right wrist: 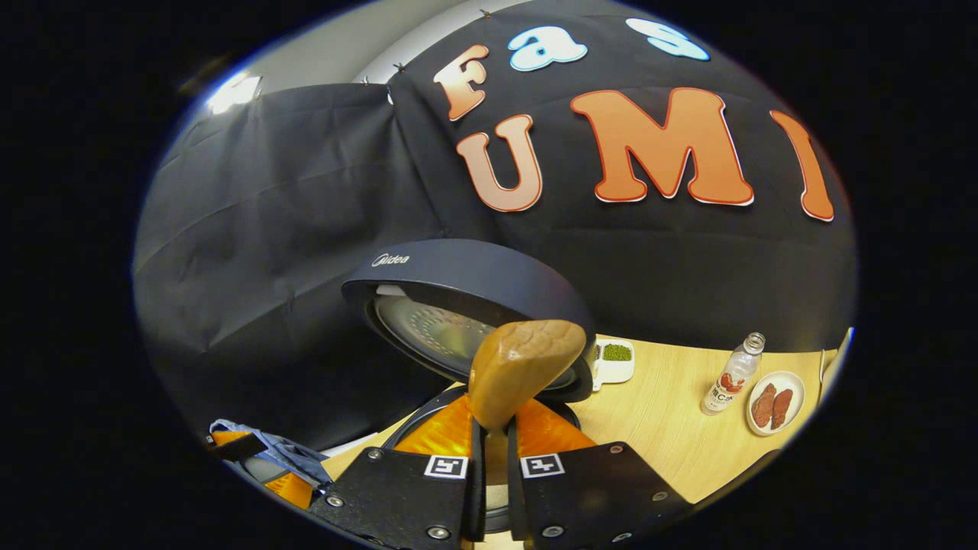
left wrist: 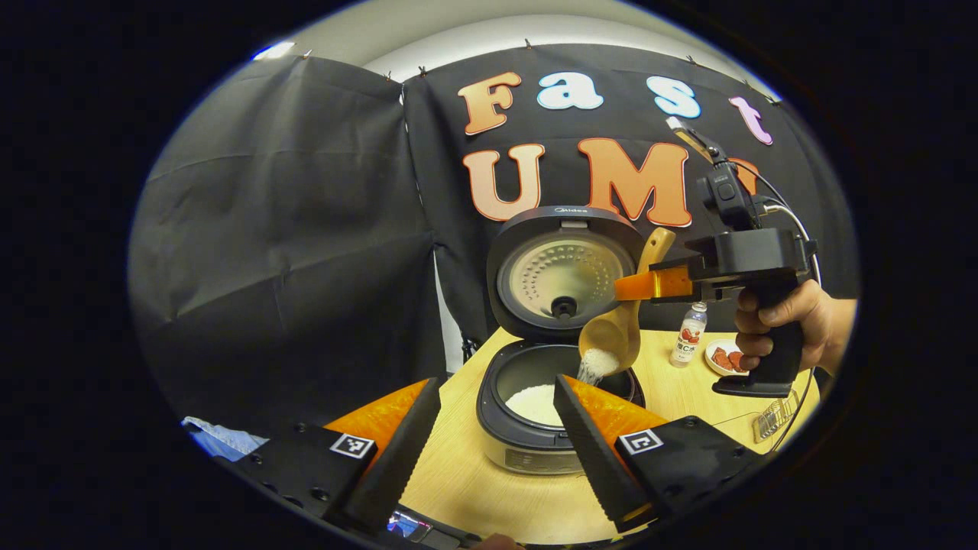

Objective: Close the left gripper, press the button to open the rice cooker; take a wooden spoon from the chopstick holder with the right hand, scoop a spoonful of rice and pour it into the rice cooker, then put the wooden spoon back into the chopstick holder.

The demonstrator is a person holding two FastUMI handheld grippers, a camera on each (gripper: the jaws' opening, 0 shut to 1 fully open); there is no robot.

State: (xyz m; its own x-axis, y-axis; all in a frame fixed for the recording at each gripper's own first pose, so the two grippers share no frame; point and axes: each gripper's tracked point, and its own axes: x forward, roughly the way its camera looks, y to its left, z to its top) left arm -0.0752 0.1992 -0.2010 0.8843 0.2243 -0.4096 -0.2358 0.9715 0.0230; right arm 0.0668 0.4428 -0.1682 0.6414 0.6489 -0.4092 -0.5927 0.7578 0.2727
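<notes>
1. While your right gripper clamps the wooden spoon by its handle, both fingers pressing on it with only the handle's width between them, the spoon's end rises at 12 o'clock from the fingertips in the right gripper view.
2. In the left gripper view you see that same right gripper at 2 o'clock from the pot, held by a hand on its black grip, with the wooden spoon tilted bowl-down over the rice cooker.
3. White rice is spilling from the spoon's bowl into the inner pot, where more rice already lies at the bottom.
4. The cooker's lid stands upright and open at 12 o'clock behind the pot; in the right gripper view the lid looms just beyond the spoon.
5. Your left gripper is spread wide and grips nothing; its two fingers frame the cooker's front, the right one overlapping the pot rim in that view.
6. On the wooden table, at 3 o'clock from the cooker, stand a small bottle and a plate of red pieces, close beside each other.
7. In the right gripper view, a small white dish of green bits sits just right of the lid.
</notes>
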